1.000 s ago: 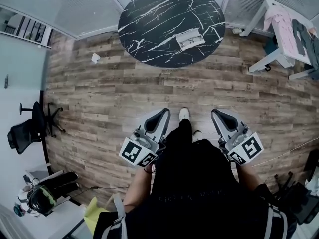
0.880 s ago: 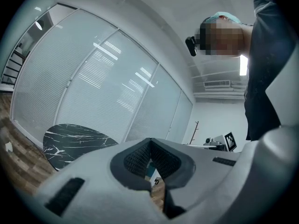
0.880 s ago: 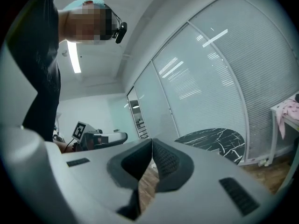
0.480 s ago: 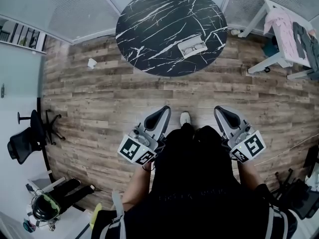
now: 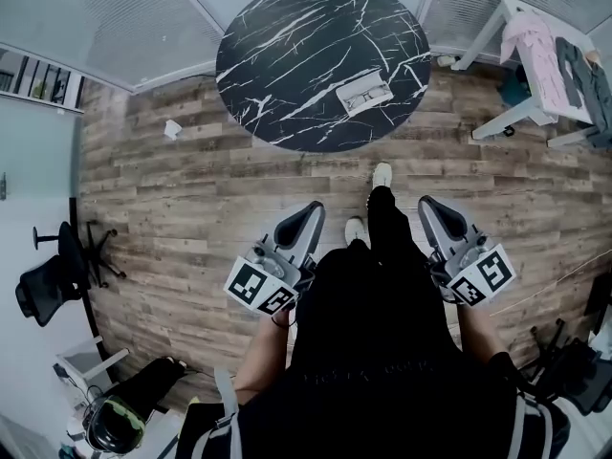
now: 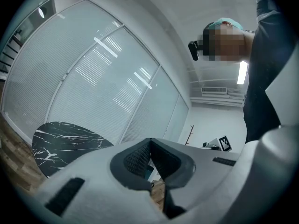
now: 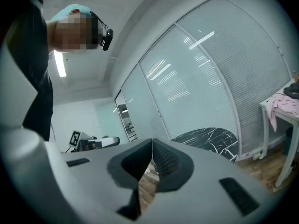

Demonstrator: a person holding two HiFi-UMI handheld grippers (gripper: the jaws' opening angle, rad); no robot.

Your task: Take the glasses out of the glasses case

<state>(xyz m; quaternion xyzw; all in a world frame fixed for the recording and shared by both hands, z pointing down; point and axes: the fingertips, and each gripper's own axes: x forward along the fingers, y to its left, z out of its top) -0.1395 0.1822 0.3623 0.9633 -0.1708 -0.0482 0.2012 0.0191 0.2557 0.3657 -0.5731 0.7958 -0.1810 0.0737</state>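
An open glasses case [image 5: 364,93] lies on the round black marble table [image 5: 296,55], toward its right near edge, with something pale inside it. My left gripper [image 5: 313,214] and my right gripper [image 5: 426,210] are held low at my waist, far short of the table, over the wooden floor. Both are shut with nothing between the jaws; the tips meet in the left gripper view [image 6: 149,141] and in the right gripper view [image 7: 152,143]. The table [image 6: 65,141] shows at lower left in the left gripper view, and the table [image 7: 205,139] at right in the right gripper view.
A white table [image 5: 540,55] with pink and dark clothes stands at the right. An office chair [image 5: 57,266] is at the left, a scrap of paper [image 5: 172,128] lies on the floor, and glass partition walls with blinds [image 5: 143,17] run behind the round table.
I have stepped forward: one foot now reaches ahead toward the table. Both grippers stay low and shut.
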